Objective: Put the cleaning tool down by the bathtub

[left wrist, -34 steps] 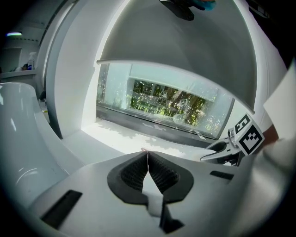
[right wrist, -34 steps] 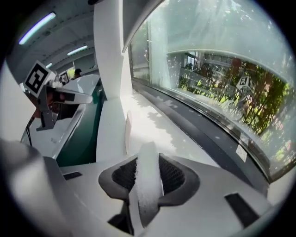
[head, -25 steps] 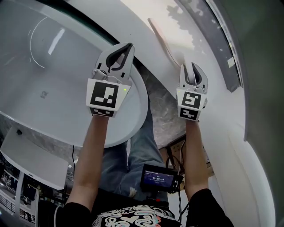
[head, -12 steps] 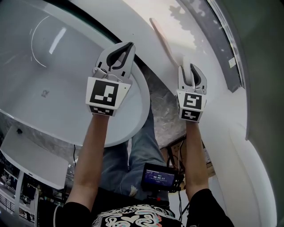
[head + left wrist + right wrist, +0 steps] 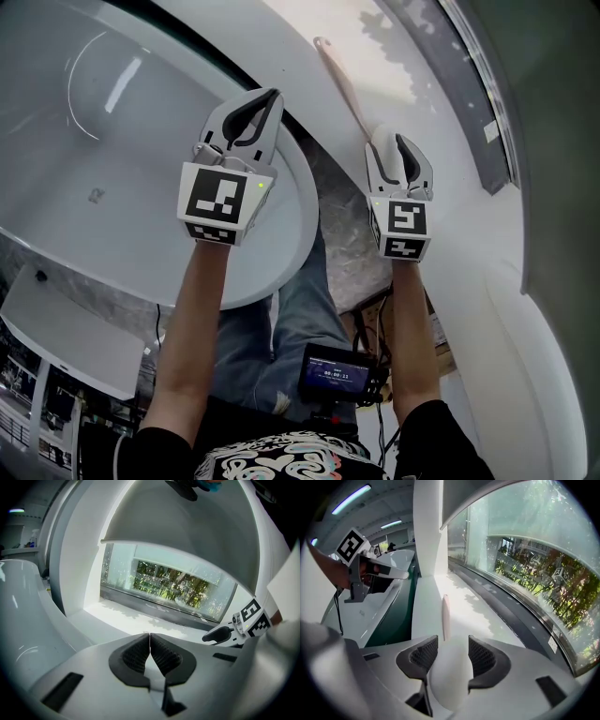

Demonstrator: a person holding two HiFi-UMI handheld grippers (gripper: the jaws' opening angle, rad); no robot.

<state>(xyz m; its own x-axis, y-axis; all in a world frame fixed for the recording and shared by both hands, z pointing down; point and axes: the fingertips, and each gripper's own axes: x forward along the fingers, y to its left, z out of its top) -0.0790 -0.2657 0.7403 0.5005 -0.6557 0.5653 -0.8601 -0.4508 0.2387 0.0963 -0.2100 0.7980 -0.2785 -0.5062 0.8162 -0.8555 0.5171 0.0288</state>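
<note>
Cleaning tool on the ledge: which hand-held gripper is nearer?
Right. The right hand-held gripper has the white end of the cleaning tool between its opening jaws. The left hand-held gripper, shut and empty, is off to the side, above the bathtub rim.

Window (image 5: 173,585), small screen (image 5: 333,375)

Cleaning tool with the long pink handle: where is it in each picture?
Head view: the cleaning tool lies top middle on the white ledge, just above the right gripper, whose jaws are opening round its white end.
Right gripper view: bottom middle, its white end between the jaws.
Left gripper view: I can't find it there.
Shared landmark: the white ledge.
</note>
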